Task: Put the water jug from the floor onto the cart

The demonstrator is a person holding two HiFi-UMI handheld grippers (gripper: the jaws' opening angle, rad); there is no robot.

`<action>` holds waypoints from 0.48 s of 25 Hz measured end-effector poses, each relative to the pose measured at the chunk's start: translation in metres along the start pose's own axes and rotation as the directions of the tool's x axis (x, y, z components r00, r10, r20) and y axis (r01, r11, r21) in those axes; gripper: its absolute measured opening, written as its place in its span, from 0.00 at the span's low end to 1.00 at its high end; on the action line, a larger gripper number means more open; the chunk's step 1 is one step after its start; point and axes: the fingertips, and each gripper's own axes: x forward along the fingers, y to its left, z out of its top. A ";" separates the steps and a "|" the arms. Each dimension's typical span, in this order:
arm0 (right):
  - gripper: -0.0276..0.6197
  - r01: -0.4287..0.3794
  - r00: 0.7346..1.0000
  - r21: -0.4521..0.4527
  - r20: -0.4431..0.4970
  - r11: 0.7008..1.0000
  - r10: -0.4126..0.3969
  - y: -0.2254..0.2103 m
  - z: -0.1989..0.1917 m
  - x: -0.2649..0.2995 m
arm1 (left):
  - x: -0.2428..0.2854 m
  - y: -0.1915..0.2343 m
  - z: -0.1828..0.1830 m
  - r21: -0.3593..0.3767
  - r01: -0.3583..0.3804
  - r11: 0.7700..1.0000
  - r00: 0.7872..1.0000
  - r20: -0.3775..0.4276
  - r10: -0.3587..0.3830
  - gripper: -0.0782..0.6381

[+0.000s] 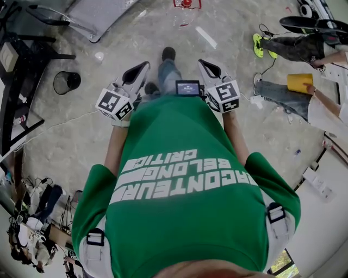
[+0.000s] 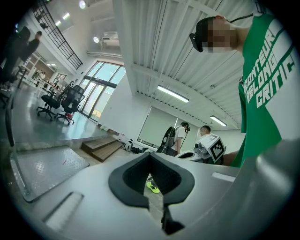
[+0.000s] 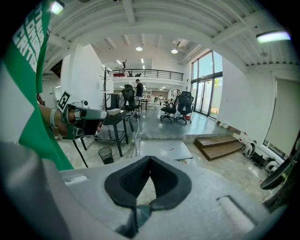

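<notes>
Water jug (image 1: pixel 186 12), if the clear, red-capped shape is it, stands on the floor at the head view's top edge, which cuts it off. It is well ahead of both grippers, beside a grey metal plate (image 1: pixel 100 19). No cart can be made out. The green shirt (image 1: pixel 185 201) hides most of both arms. The left gripper (image 1: pixel 142 68) and right gripper (image 1: pixel 204 65) are held side by side, apart.

In the left gripper view, the left gripper (image 2: pixel 150 157) has its jaws pressed together on nothing. A person's yellow shoe (image 2: pixel 152 186) shows through the gap behind the tips.

In the right gripper view, the right gripper (image 3: pixel 149 159) is likewise closed and empty, and the jug cannot be picked out with certainty.
</notes>
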 end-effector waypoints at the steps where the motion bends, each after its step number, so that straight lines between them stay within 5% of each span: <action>1: 0.03 0.000 1.000 0.003 0.000 1.000 0.000 -0.001 0.000 0.001 | 0.002 0.001 -0.001 -0.002 0.002 1.000 1.000 -0.004 -0.002 0.13; 12: 0.03 0.003 1.000 0.029 -0.027 1.000 -0.002 -0.023 0.000 0.023 | 0.027 0.020 0.004 -0.015 0.024 1.000 0.999 -0.025 -0.024 0.13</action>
